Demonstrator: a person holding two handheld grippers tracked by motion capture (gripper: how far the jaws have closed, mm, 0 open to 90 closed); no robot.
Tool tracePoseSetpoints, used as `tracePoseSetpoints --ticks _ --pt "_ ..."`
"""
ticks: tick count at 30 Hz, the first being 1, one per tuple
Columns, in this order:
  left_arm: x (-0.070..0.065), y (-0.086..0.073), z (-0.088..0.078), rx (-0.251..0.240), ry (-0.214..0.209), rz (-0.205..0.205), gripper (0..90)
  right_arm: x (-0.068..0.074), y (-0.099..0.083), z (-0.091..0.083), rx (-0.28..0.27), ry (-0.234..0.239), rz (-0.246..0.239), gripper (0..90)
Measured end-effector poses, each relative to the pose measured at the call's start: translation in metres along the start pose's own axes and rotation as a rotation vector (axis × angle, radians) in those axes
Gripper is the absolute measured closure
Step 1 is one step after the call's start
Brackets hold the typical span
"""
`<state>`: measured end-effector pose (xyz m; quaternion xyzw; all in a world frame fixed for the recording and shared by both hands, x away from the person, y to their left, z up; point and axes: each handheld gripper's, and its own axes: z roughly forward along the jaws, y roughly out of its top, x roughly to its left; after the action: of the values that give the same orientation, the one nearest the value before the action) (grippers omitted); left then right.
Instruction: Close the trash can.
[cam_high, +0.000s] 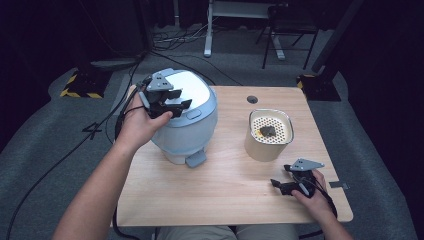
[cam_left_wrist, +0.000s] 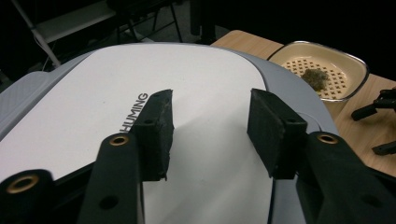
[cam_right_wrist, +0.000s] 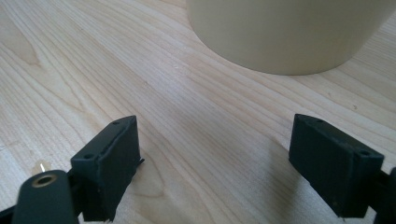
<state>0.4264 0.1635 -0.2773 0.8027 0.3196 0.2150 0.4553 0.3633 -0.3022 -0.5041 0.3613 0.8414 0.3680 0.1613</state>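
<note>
Hovering over the white lid (cam_left_wrist: 196, 93) of the grey-blue appliance (cam_high: 192, 127) at the surface's (cam_high: 225, 195) left, your left gripper (cam_high: 172, 102) has its fingers (cam_left_wrist: 159, 130) parted, empty. That lid looks smooth, rigid and slippery; take it by the front latch. Your right gripper (cam_high: 285, 186) rests open beside the cream container (cam_high: 267, 142).

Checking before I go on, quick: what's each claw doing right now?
Left claw: open, empty, over the white lid.
Right claw: open, empty, by the cream pot.
</note>
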Motion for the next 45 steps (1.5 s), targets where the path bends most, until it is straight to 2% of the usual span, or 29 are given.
tracePoseSetpoints --ticks 1,2,3,4,5,6,7,8,9,11,12,14,17,18,19,22,24,28,29,31,32,34,35,36,39,42,43,44,45 --pt "0.000 0.000 -0.001 -0.001 -0.002 -0.008 47.7 0.000 0.000 0.000 0.000 0.000 0.000 16.8" --pt "-0.002 -0.002 -0.004 -0.013 -0.024 -0.025 40.3 0.000 0.000 0.000 -0.001 0.001 0.001 16.7" --pt "-0.002 -0.002 -0.004 -0.013 -0.024 -0.025 39.5 0.000 0.000 0.000 -0.001 0.001 0.001 16.7" --pt "-0.005 -0.005 -0.008 -0.053 -0.070 -0.037 38.5 0.000 0.000 0.001 -0.001 0.001 0.001 16.5" --pt "-0.005 -0.005 -0.008 -0.053 -0.070 -0.037 37.8 0.000 0.000 0.001 -0.001 0.001 0.001 16.5" --pt "-0.012 -0.008 -0.014 -0.077 -0.117 -0.031 37.3 0.000 0.001 0.001 -0.001 0.002 0.002 16.3" --pt "-0.012 -0.008 -0.014 -0.077 -0.117 -0.031 36.7 0.000 0.001 0.001 -0.001 0.002 0.002 16.3" --pt "-0.020 -0.011 -0.022 -0.099 -0.159 -0.017 36.7 0.000 0.002 0.002 0.000 0.002 0.000 15.9" --pt "-0.020 -0.011 -0.022 -0.099 -0.159 -0.017 36.5 0.000 0.002 0.002 0.000 0.002 0.000 15.9" --pt "-0.034 -0.018 -0.034 -0.126 -0.196 0.007 36.1 0.001 0.003 0.004 0.002 0.004 -0.002 15.2" --pt "-0.034 -0.018 -0.034 -0.126 -0.196 0.007 35.9 0.001 0.003 0.004 0.002 0.004 -0.002 15.2" --pt "-0.045 -0.027 -0.041 -0.126 -0.222 0.032 35.7 0.002 0.004 0.005 0.002 0.006 -0.005 15.2" --pt "-0.051 -0.034 -0.044 -0.129 -0.240 0.041 35.4 0.002 0.004 0.005 0.002 0.005 -0.006 15.2" --pt "-0.057 -0.041 -0.046 -0.135 -0.262 0.051 35.3 0.002 0.004 0.005 0.002 0.005 -0.005 15.2" --pt "-0.057 -0.041 -0.046 -0.135 -0.262 0.051 35.2 0.002 0.004 0.005 0.002 0.005 -0.005 15.2" --pt "-0.064 -0.055 -0.046 -0.146 -0.308 0.064 34.1 0.002 0.004 0.005 0.002 0.006 -0.005 15.2" --pt "-0.065 -0.059 -0.046 -0.146 -0.309 0.059 33.9 0.002 0.004 0.005 0.002 0.005 -0.005 15.2" --pt "-0.069 -0.078 -0.042 -0.136 -0.306 0.049 33.5 0.002 0.004 0.005 0.002 0.005 -0.005 15.2" --pt "-0.069 -0.078 -0.042 -0.136 -0.306 0.049 33.4 0.002 0.004 0.005 0.002 0.005 -0.005 15.2" --pt "-0.069 -0.091 -0.037 -0.120 -0.305 0.040 33.0 0.002 0.004 0.005 0.002 0.006 -0.005 15.2" --pt "-0.069 -0.091 -0.037 -0.120 -0.305 0.040 32.9 0.002 0.004 0.005 0.002 0.006 -0.005 15.2" --pt "-0.070 -0.106 -0.032 -0.110 -0.305 0.024 32.6 0.002 0.004 0.005 0.002 0.006 -0.005 15.2" --pt "-0.070 -0.106 -0.032 -0.110 -0.305 0.024 32.3 0.002 0.004 0.005 0.002 0.006 -0.005 15.2" --pt "-0.070 -0.115 -0.027 -0.099 -0.298 0.014 32.1 0.002 0.004 0.005 0.002 0.005 -0.006 15.2" --pt "-0.070 -0.124 -0.022 -0.088 -0.290 0.007 30.5 0.002 0.004 0.005 0.002 0.006 -0.006 15.2" --pt "-0.071 -0.142 -0.011 -0.075 -0.287 -0.012 29.7 0.002 0.004 0.005 0.002 0.006 -0.005 15.2" --pt "-0.071 -0.142 -0.011 -0.075 -0.287 -0.012 29.4 0.002 0.004 0.005 0.002 0.006 -0.005 15.2" --pt "-0.072 -0.151 -0.006 -0.073 -0.290 -0.035 29.2 0.002 0.004 0.005 0.002 0.006 -0.005 15.2" --pt "-0.072 -0.151 -0.006 -0.073 -0.290 -0.035 28.9 0.002 0.004 0.005 0.002 0.006 -0.005 15.2"
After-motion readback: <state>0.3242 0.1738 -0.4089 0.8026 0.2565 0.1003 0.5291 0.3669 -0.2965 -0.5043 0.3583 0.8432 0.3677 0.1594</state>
